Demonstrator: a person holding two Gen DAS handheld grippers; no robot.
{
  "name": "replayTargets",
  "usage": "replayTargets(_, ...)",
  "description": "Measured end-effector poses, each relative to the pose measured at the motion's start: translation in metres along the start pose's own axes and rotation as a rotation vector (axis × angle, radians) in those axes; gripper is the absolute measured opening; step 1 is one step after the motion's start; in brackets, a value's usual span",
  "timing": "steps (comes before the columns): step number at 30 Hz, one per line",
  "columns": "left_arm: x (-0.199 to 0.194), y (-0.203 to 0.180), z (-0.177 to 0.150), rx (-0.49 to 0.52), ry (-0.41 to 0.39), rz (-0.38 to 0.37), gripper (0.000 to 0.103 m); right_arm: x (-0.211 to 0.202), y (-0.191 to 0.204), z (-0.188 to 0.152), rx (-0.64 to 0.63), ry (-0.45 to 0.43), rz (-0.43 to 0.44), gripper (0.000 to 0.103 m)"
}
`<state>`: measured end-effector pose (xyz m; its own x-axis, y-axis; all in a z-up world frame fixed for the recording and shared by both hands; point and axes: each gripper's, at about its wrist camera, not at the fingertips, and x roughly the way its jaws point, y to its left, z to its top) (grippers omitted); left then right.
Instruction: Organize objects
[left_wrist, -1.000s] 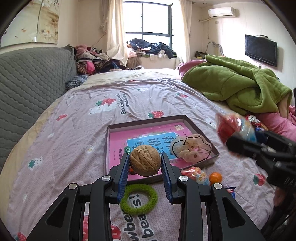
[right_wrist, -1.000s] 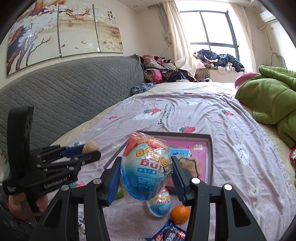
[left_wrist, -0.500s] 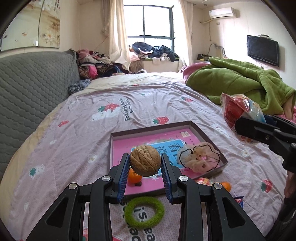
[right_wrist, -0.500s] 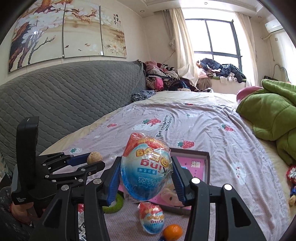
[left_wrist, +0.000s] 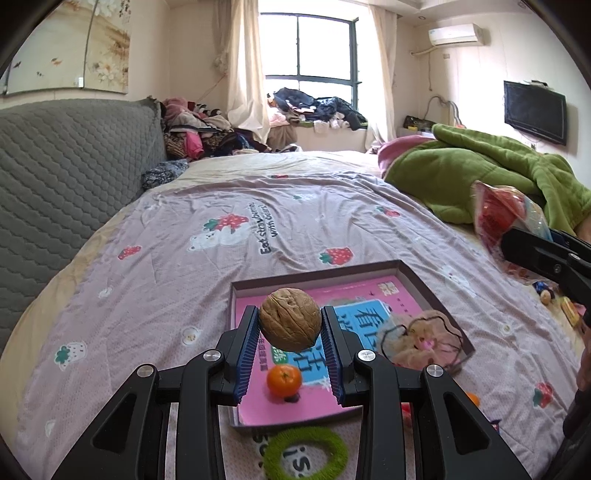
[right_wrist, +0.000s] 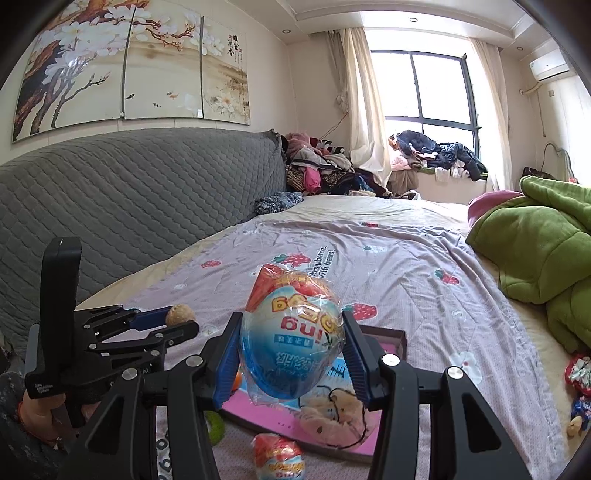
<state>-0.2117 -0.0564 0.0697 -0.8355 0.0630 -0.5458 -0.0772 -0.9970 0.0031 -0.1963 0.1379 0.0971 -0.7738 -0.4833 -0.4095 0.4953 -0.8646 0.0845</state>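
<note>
My left gripper is shut on a brown walnut, held in the air over the near part of a shallow box lid with a pink book inside. On the book lie a small orange and a beige scrunchie. My right gripper is shut on a plastic-wrapped blue and red toy egg, above the same box lid. The left gripper with its walnut shows at the left of the right wrist view.
A green fuzzy hair ring lies on the bedspread just before the box. A second wrapped egg lies near the box's front. A green blanket is heaped at the right, a grey padded headboard at the left. Small sweets lie at the far right.
Both grippers have drawn back and risen slightly with their loads. The box lid now sits farther under the left gripper, and the small orange inside it has come into view.
</note>
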Motion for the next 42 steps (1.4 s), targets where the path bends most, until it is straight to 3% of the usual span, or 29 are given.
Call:
replayTargets(15,0.043,-0.004,-0.009,0.005,0.030,-0.019,0.034,0.025,-0.021,-0.001,-0.004,0.006,-0.060,0.051)
replayTargets(24,0.069,-0.023,-0.026,0.037,0.088,-0.065,0.034,0.050,-0.042,-0.018,0.013,0.081,-0.104,0.051)
replayTargets(36,0.093,-0.034,-0.044,0.067,0.135,-0.061,0.034,0.086,-0.055,-0.049,-0.051,0.199,-0.221,0.051)
replayTargets(42,0.101,-0.033,-0.048,0.063,0.148,-0.068,0.034,0.102,-0.055,-0.065,-0.072,0.264,-0.223,0.051)
